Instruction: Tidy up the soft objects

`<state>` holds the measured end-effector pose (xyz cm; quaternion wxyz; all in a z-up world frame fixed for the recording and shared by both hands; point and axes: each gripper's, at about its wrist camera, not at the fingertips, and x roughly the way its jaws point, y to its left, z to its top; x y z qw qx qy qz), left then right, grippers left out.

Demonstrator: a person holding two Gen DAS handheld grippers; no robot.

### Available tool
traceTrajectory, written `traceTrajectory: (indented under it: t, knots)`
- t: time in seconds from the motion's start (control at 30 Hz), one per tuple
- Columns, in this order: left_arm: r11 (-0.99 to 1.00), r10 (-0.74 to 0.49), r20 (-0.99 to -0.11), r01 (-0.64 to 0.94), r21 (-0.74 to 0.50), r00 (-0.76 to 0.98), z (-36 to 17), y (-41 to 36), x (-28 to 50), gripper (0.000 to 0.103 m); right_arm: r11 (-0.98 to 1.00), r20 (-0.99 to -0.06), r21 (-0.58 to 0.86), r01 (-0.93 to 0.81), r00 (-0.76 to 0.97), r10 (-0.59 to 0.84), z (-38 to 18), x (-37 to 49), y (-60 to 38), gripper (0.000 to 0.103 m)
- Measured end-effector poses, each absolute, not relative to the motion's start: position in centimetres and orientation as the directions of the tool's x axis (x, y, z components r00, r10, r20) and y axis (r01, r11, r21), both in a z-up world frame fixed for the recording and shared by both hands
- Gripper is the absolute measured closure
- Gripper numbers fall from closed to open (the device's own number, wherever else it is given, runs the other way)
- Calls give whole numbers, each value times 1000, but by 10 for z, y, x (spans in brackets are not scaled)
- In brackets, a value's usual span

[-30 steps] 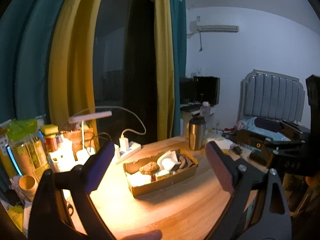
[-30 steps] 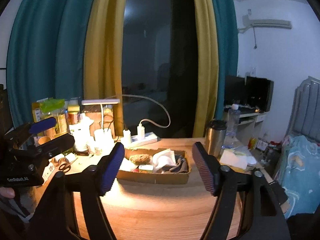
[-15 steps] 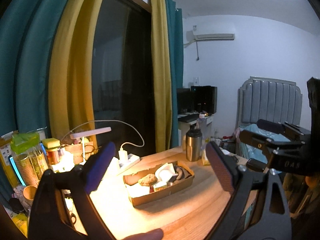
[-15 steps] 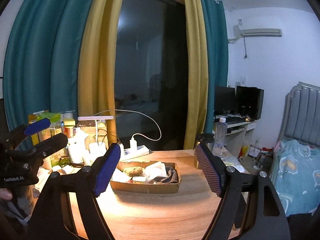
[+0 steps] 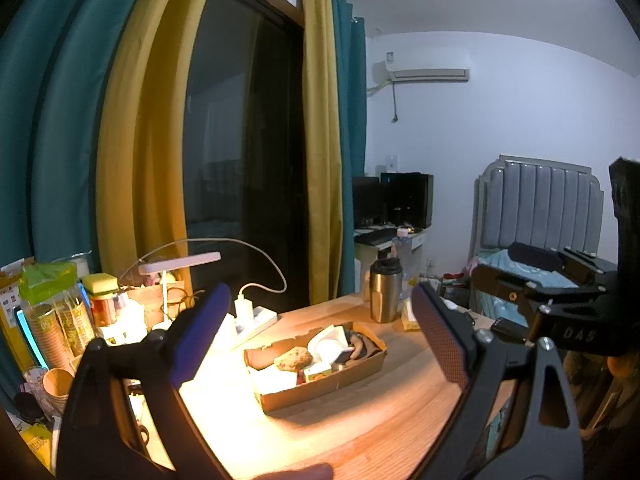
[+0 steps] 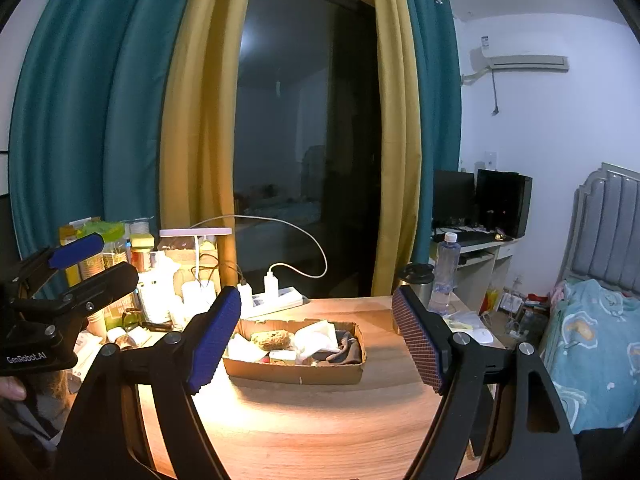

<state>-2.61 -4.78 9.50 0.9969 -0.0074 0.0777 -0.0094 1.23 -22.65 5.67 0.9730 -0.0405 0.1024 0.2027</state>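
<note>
A shallow cardboard box (image 5: 320, 390) (image 6: 296, 374) lies on the lamp-lit wooden table. It holds a brown sponge (image 5: 293, 358) (image 6: 272, 338), a white cloth (image 5: 328, 342) (image 6: 318, 336) and a dark cloth (image 5: 360, 346) (image 6: 346, 350). My left gripper (image 5: 320, 296) hovers open in front of the box, with nothing between its fingers. It also shows at the left edge of the right wrist view (image 6: 92, 264). My right gripper (image 6: 317, 294) is open and empty too, held back from the box, and it appears at the right of the left wrist view (image 5: 516, 266).
A white desk lamp (image 5: 180, 258), a power strip (image 6: 276, 298) with chargers, and crowded jars and cups (image 5: 60, 320) fill the table's left side. A steel tumbler (image 5: 385, 290) and a water bottle (image 6: 442, 276) stand at its far right corner. A bed (image 6: 592, 344) lies to the right.
Both views have drawn back and lifted slightly, so the box looks a little smaller and lower. Since half a second ago the right view holds still. Both grippers stay open.
</note>
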Motion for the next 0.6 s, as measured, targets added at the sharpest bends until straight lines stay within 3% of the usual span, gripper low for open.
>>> traceTrajectory:
  t: [0.6]
  knots:
    - [1000,-25,-159,23,-15,987,93,-53,-27,10,914,-216,-35,-404,896,387,57,13,-227,22]
